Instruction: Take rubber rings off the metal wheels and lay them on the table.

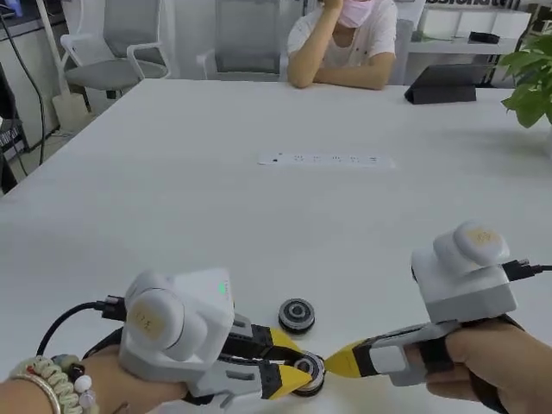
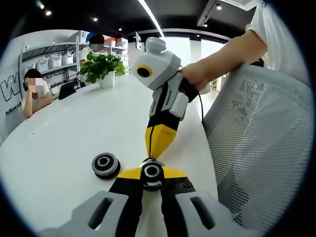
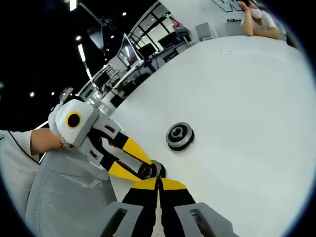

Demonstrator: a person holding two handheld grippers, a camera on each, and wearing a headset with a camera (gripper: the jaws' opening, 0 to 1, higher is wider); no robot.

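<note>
As the held wheel sits low over the near edge of the table, hub face turned up toward my headset, I take its axle as roughly vertical. It is round, with no long axis, so the rim is what counts. Its rubber ring is on, not yet lifted. The left gripper has its jaws clamped across the wheel from the left side. The right gripper comes in from the opposite side, nose to nose, jaws pressed together with the tips touching the rim. From the right gripper view I cannot tell if a lip of rubber is nipped between them. The right gripper is the one to peel, I judge, pulling away to the right and up while the left anchors. A second wheel lies flat just beyond, hub up, ring on, apart from both grippers. A person sits at the far end.
</note>
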